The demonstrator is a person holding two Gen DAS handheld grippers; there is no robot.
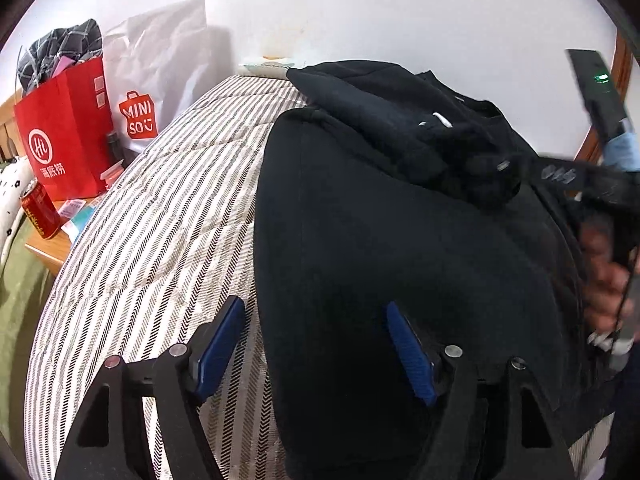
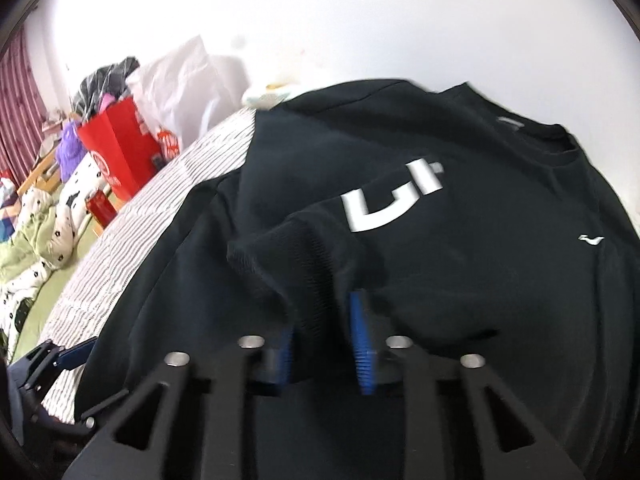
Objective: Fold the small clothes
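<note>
A black sweatshirt [image 1: 380, 240] with white lettering [image 2: 394, 196] lies on a striped quilt [image 1: 160, 220]. My left gripper [image 1: 314, 324] is open, its blue pads straddling the sweatshirt's left edge near the hem. My right gripper [image 2: 322, 336] is shut on the ribbed cuff of a sleeve [image 2: 296, 256], holding it lifted over the sweatshirt's front. The right gripper also shows in the left wrist view [image 1: 516, 168], over the folded sleeve. The left gripper shows at the lower left of the right wrist view [image 2: 72, 354].
A red paper bag [image 1: 66, 136] and a white Miniso bag [image 1: 156, 80] stand at the quilt's far left, with a red can [image 1: 40, 212] on a wooden table [image 1: 48, 252]. A white wall is behind. Green bedding [image 2: 36, 240] lies to the left.
</note>
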